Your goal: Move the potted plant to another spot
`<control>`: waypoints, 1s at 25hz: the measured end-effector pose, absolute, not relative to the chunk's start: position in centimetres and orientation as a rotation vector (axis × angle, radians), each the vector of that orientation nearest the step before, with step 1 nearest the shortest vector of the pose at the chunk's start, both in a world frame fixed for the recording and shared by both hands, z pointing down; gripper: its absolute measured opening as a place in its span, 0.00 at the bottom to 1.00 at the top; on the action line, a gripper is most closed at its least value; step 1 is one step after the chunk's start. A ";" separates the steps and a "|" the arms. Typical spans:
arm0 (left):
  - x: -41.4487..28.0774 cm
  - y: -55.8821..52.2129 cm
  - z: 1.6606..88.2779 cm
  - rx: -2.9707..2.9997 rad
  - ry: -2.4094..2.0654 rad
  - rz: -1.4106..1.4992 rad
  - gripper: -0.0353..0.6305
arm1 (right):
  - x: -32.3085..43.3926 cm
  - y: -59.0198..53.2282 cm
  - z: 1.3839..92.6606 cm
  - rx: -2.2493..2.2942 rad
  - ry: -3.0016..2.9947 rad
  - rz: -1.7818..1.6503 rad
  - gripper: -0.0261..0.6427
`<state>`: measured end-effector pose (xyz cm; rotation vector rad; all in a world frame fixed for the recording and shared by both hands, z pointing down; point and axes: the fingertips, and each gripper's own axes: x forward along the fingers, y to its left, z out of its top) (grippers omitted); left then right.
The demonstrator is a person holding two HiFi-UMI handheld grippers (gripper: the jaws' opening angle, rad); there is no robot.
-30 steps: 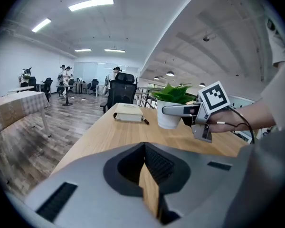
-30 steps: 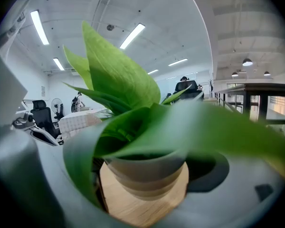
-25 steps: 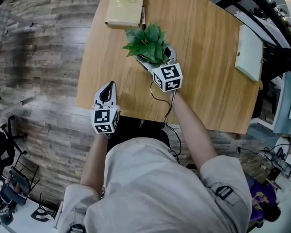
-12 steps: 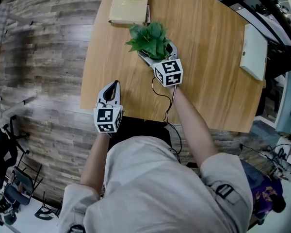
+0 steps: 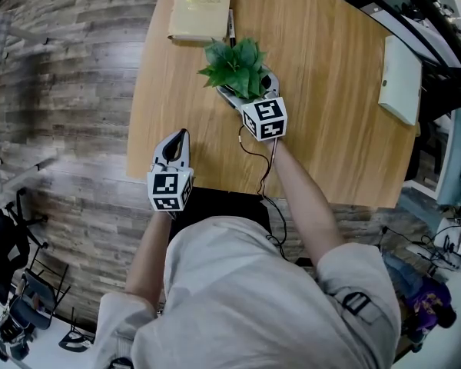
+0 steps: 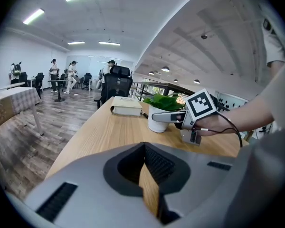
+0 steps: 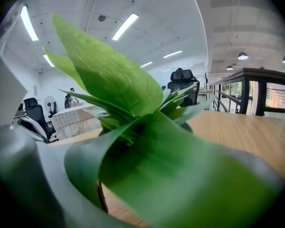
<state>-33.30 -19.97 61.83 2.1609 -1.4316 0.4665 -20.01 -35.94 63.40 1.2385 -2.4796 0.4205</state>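
The potted plant (image 5: pixel 234 66), green leaves in a white pot (image 6: pixel 157 121), stands at the far middle of the wooden table (image 5: pixel 330 129). My right gripper (image 5: pixel 244 91) reaches in from the near side with its jaws on either side of the pot, shut on it. One finger (image 6: pixel 168 119) lies along the pot's side, and the pot's base looks to be on the table. In the right gripper view the leaves (image 7: pixel 133 141) fill the frame and hide the jaws. My left gripper (image 5: pixel 177 138) is shut and holds nothing, near the table's front left edge (image 6: pixel 149 194).
A cream book (image 5: pixel 200 8) lies just beyond the plant, with a pen (image 5: pixel 230 25) beside it. A white box (image 5: pixel 399 79) sits at the table's right edge. A black office chair (image 6: pixel 116 80) stands past the far end. Wooden floor lies to the left.
The plant and both grippers keep the same places relative to the book and the table; only the head view has shifted slightly.
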 end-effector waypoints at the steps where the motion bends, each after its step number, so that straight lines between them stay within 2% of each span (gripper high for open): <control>1: -33.2 -20.1 61.8 2.163 -1.428 0.468 0.07 | -20.0 -36.0 63.4 1.240 -2.476 0.415 0.83; 25: -29.0 -20.2 62.0 2.190 -1.370 0.481 0.07 | -17.9 -31.1 63.7 1.221 -2.451 0.474 0.85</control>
